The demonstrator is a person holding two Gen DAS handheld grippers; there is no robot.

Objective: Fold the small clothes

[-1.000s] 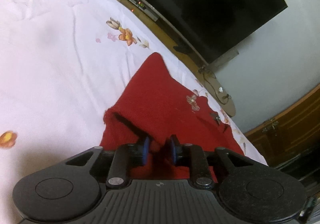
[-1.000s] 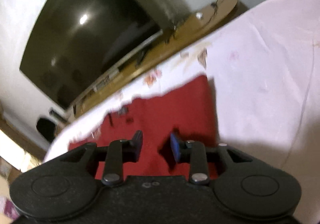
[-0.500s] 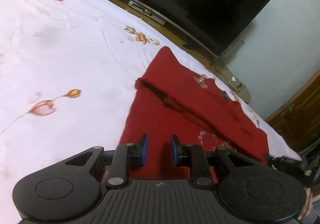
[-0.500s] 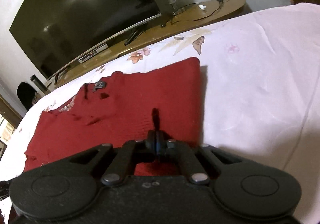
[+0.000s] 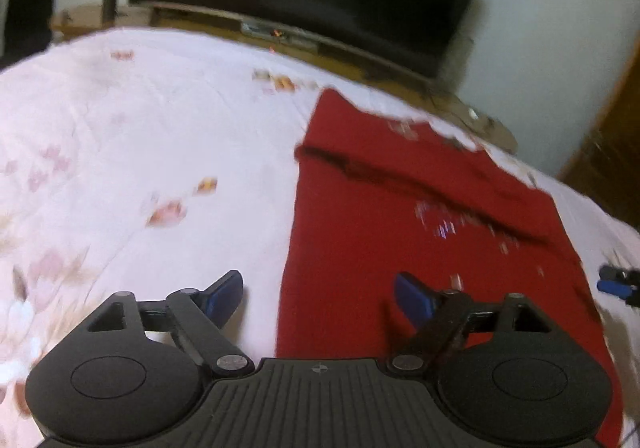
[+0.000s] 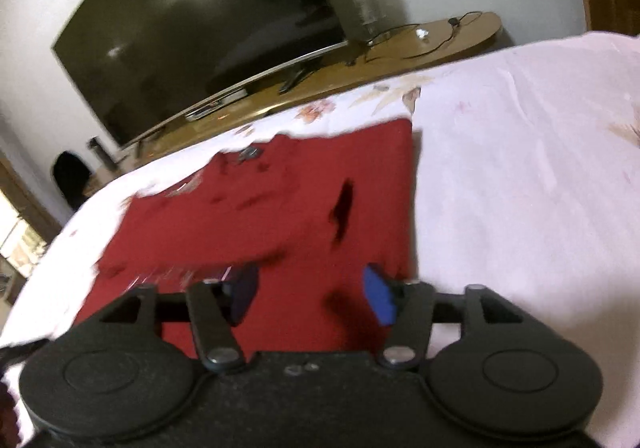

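Left gripper (image 5: 318, 298): one; jaws spread wide, holding nothing, straddling the garment's left edge. Right gripper (image 6: 310, 296): one; jaws spread wide, holding nothing, above the garment's near right part.

Red garment (image 5: 420, 215): one, lying flat on the bedsheet, a dark fold line crossing it; pale decoration on its front, blurred.

Bedsheet (image 5: 140, 135): one, white with scattered floral prints.

Television (image 6: 192, 19): one, dark screen, on one wooden stand (image 6: 440, 43) beyond the bed.
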